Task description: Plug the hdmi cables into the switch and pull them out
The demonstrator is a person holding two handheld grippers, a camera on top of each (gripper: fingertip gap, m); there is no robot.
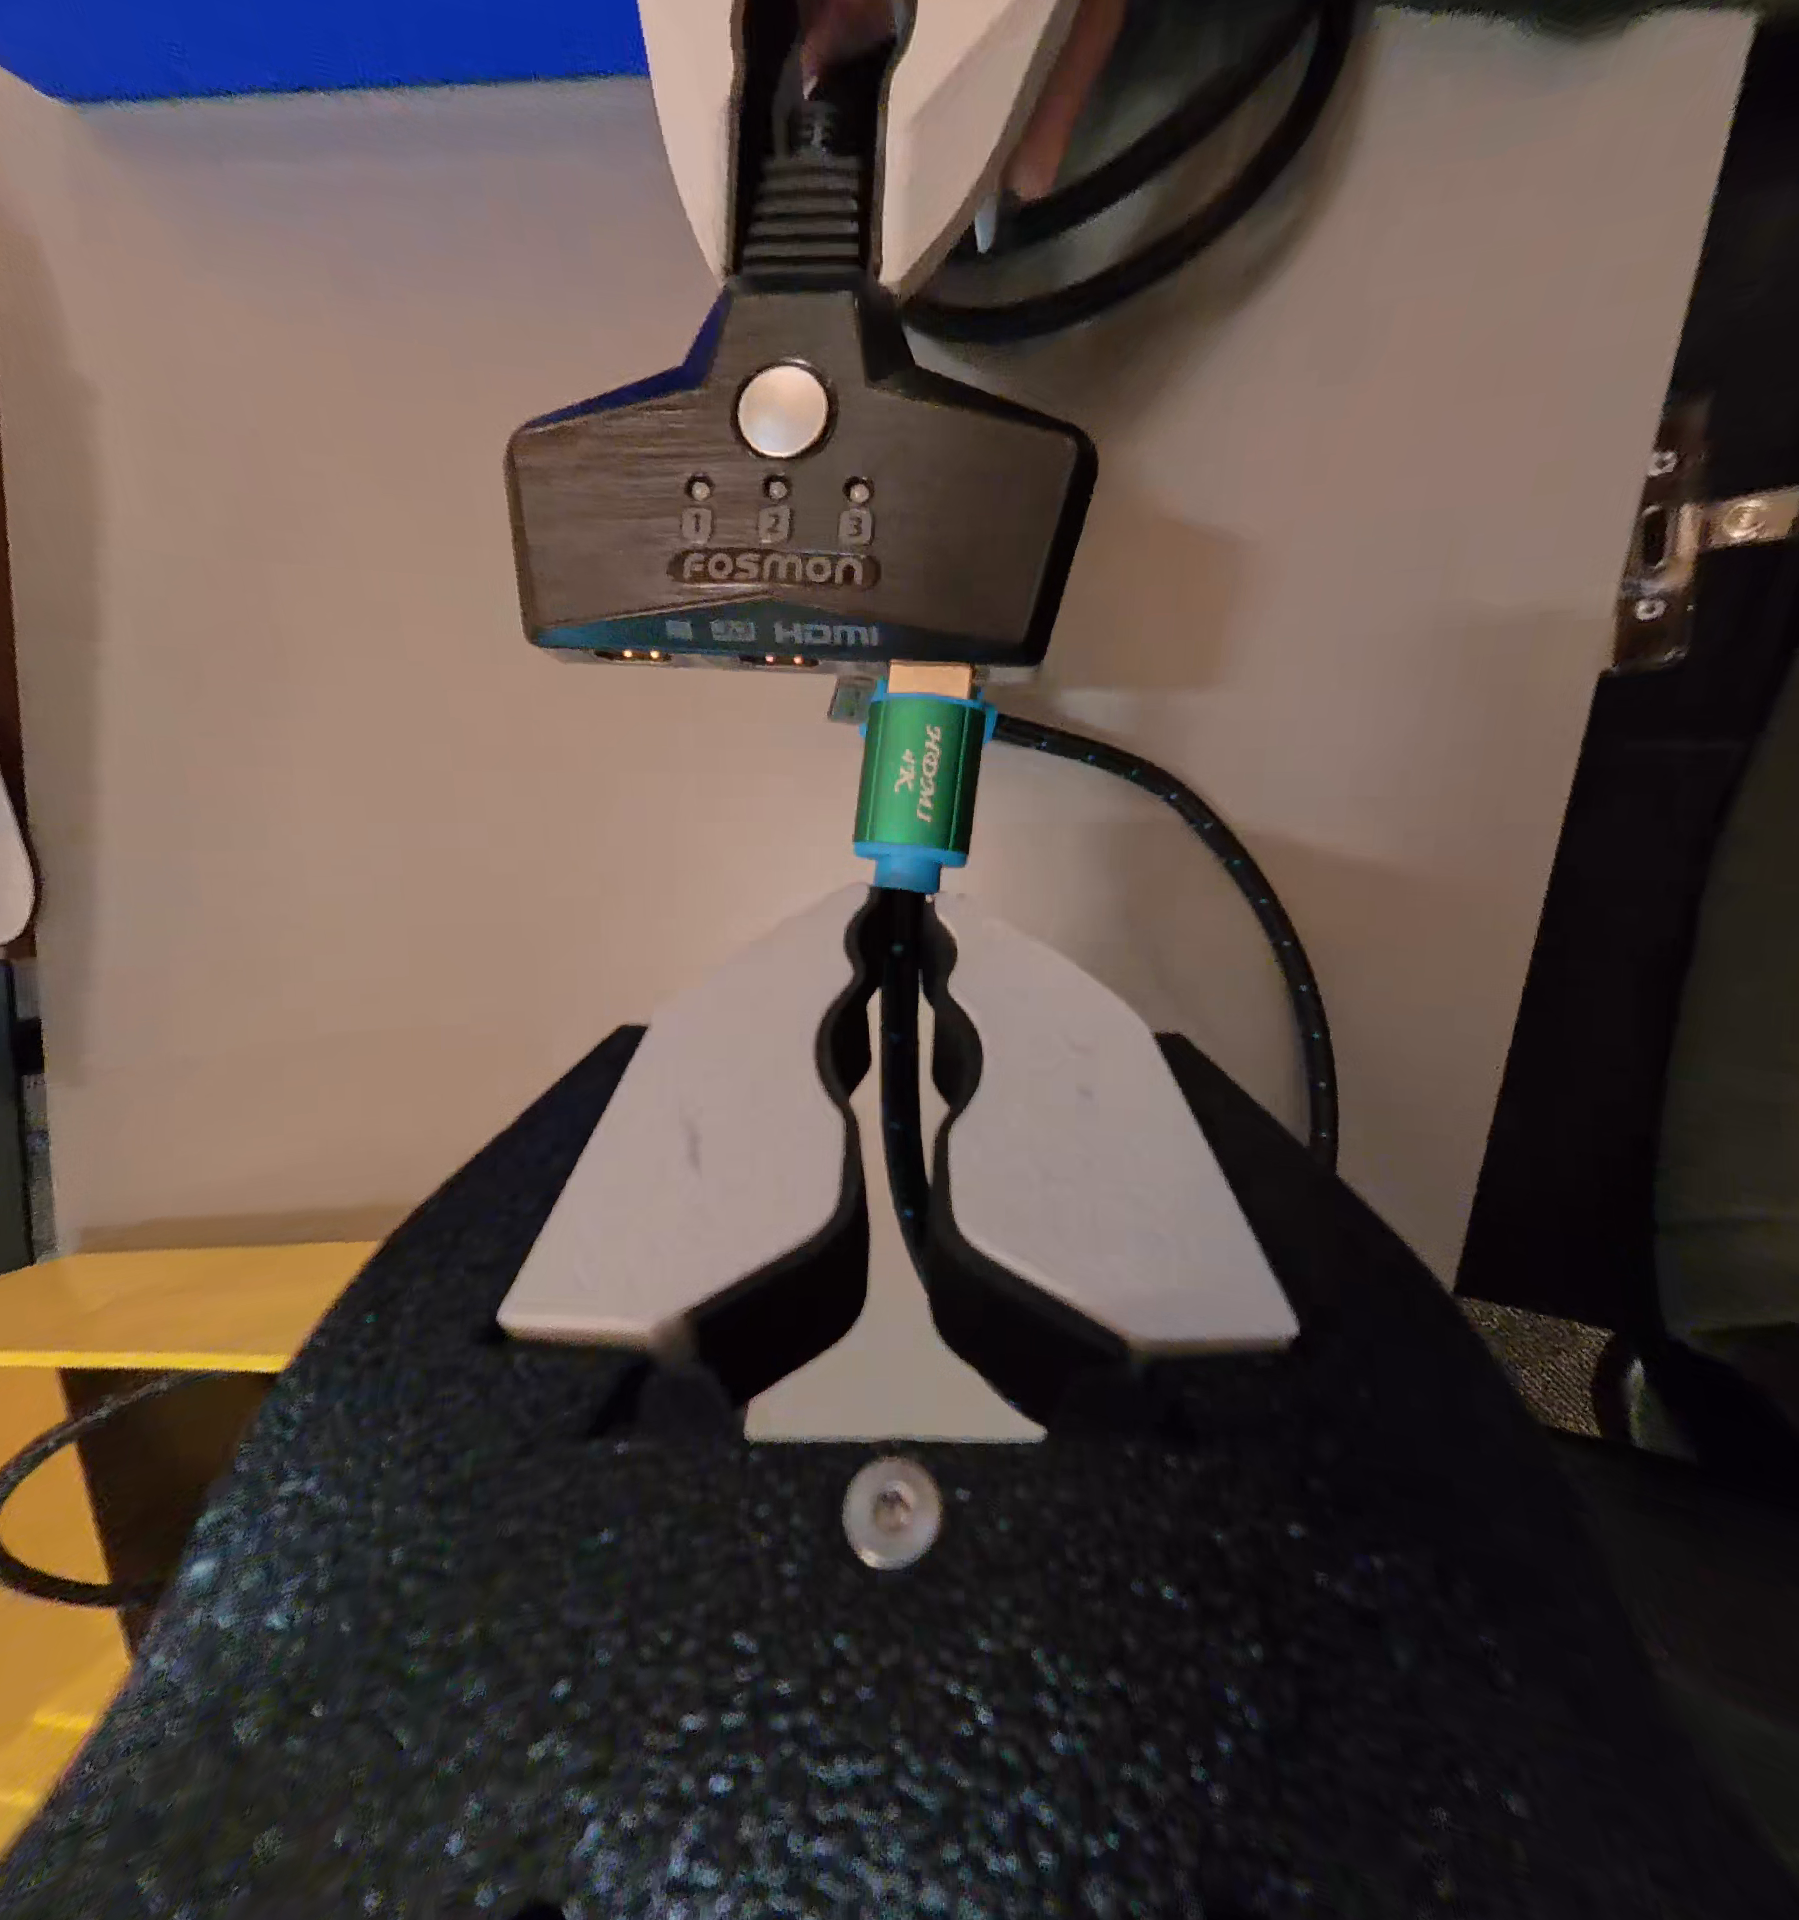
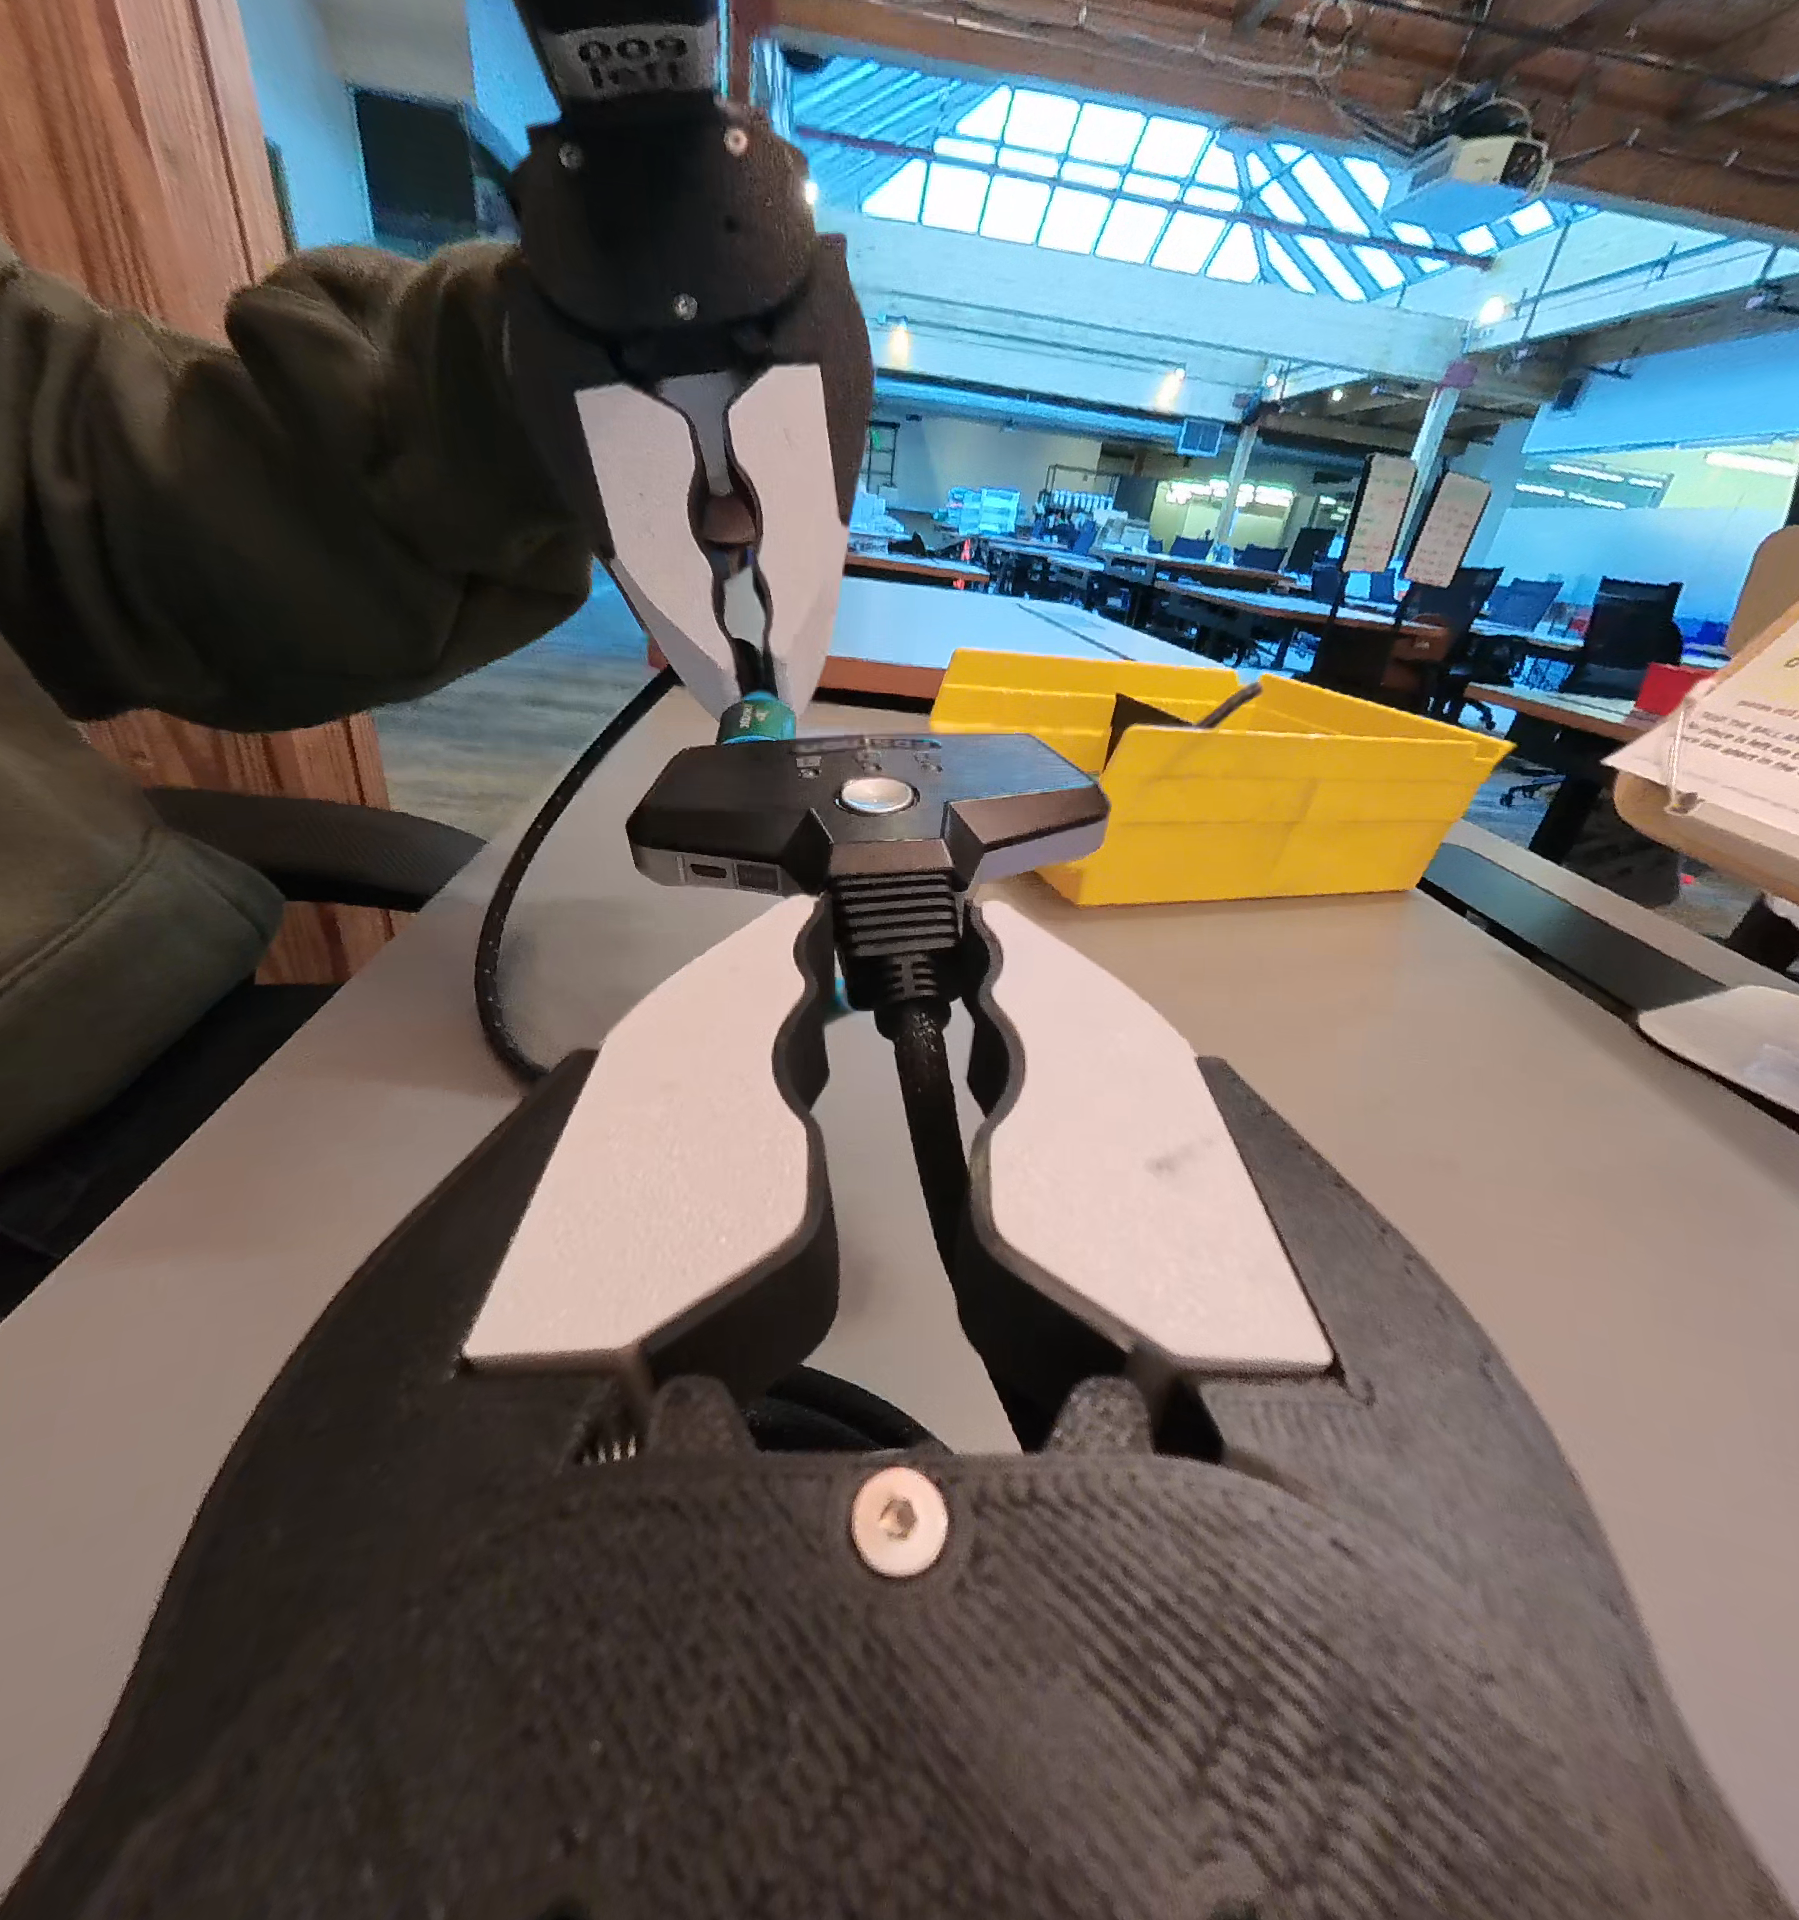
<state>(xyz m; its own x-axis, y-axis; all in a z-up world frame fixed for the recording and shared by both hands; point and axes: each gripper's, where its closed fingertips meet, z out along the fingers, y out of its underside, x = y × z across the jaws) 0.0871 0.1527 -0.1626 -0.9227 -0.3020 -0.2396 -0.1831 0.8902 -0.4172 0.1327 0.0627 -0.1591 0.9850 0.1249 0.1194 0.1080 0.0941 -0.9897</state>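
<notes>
Here, black switch [image 1: 801,520] with silver button; green plug [image 1: 921,784] inserted.

You saw a brushed black plastic switch [image 1: 799,520], a glossy green metal-look plug [image 1: 918,781] on braided cable [image 1: 1279,935], and a matt grey tabletop [image 2: 1394,1091].

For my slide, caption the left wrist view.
Left gripper pinches braided cable behind green plug entering black switch.

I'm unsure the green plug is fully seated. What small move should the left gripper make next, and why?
Probably a short straight push toward the switch. The left gripper is shut on the braided cable just behind the green HDMI plug, whose gold tip still shows outside the port, while the right gripper braces the switch's strain relief.
</notes>
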